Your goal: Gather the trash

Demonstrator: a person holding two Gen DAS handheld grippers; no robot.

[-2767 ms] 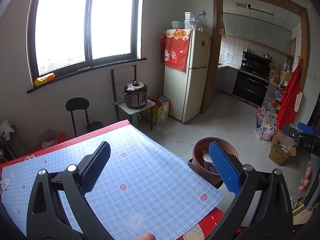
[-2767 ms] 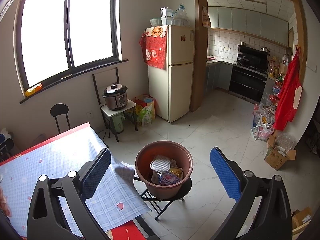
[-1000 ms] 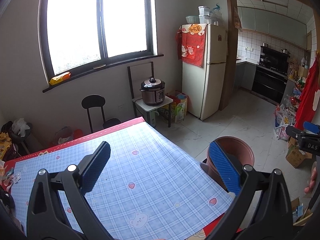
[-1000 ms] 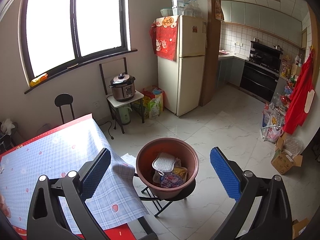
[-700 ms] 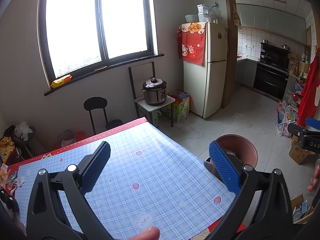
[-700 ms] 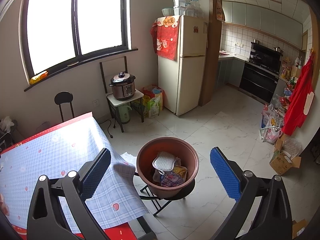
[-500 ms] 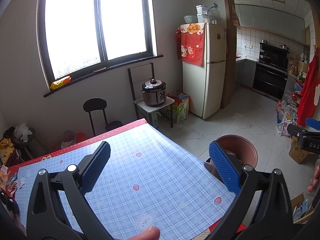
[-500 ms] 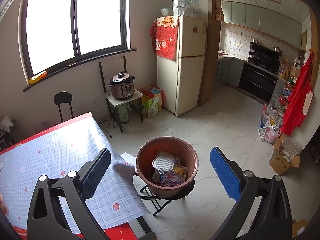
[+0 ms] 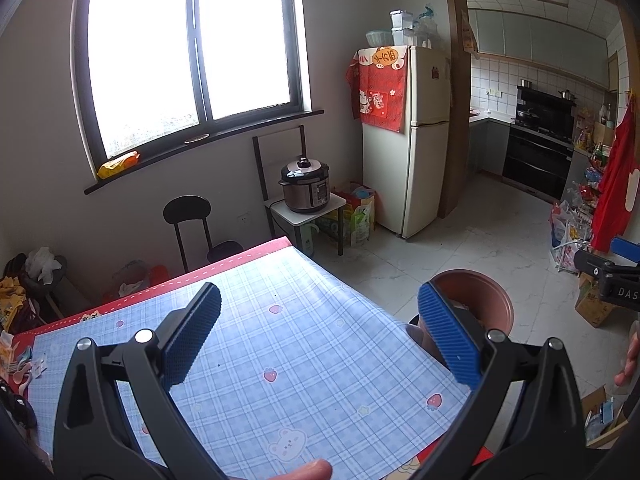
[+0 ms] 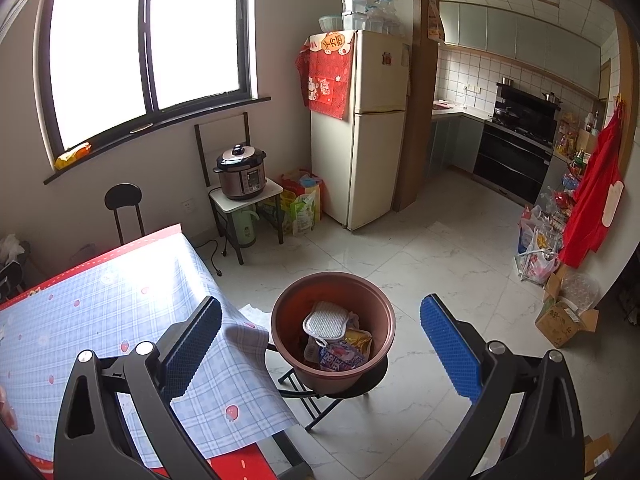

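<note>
A: Where was the left gripper point(image 9: 320, 336)?
B: Above the table point(image 9: 280, 344) with its blue plaid cloth, fingers spread wide, nothing between the pads.

A: And the right gripper point(image 10: 320, 342)?
B: Likewise released and empty, hanging over the floor past the table's corner.

A: Where did the trash sit?
B: In the brown bin point(image 10: 334, 328), on a black folding stool just beside the table. A white mesh pad point(image 10: 325, 320) lay on top of colourful wrappers point(image 10: 342, 354). From the left wrist view the bin's contents were mostly hidden behind the right finger.

A: Background?
B: Fridge point(image 10: 360, 128), rice cooker point(image 10: 241, 172) on a small stand.
</note>
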